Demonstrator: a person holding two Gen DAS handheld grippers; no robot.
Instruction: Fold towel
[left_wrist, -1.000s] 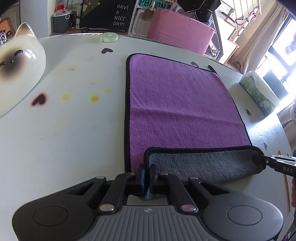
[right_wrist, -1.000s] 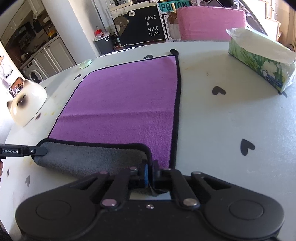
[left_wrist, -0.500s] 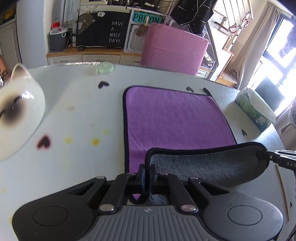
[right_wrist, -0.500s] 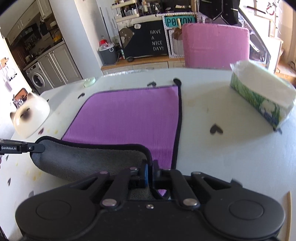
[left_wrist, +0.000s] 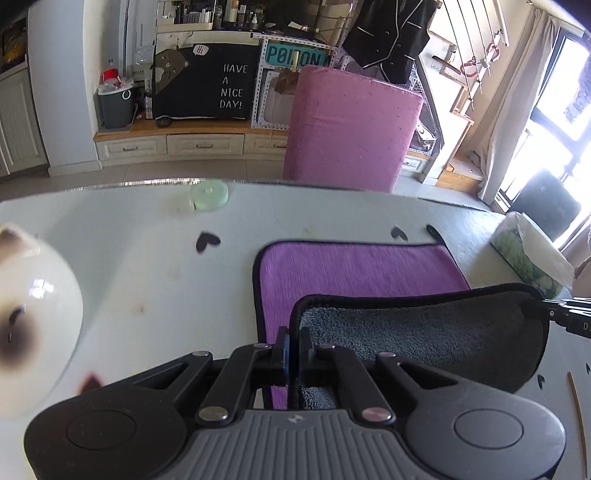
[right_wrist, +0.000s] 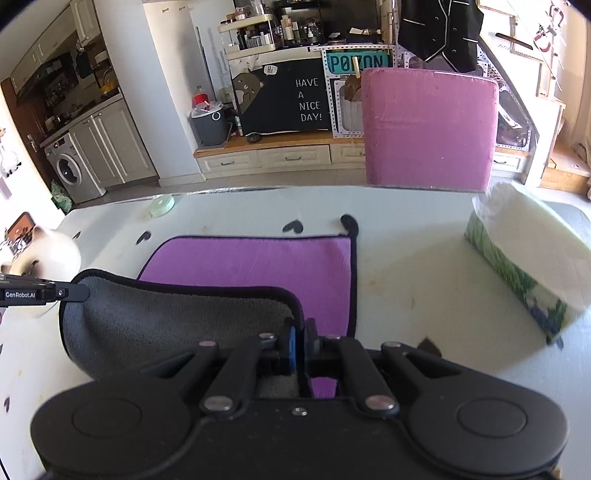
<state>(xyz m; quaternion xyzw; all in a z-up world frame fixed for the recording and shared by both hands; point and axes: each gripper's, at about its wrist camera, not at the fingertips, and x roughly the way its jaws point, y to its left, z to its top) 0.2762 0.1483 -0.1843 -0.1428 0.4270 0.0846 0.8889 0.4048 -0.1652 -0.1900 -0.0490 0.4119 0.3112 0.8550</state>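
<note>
Raised higher, towel (left_wrist: 424, 332) corners stay pinched between both grippers' fingers (left_wrist: 282, 349).

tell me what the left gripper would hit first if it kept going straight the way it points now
Probably nothing solid soon: the left gripper, shut on the towel corner, points over the flat purple half toward the table's far edge. Beyond stands the pink chair; depth is unclear.

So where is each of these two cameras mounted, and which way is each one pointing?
Left wrist: sits on the left gripper, looking forward over the purple, grey-backed towel; its own fingers clamp the near left corner.
Right wrist: sits on the right gripper, facing the same way; its fingers clamp the near right corner.
Shared: towel, white heart-dotted table, green-patterned tissue pack, white cat-faced bowl, pink chair, and each other's gripper tip.
</note>
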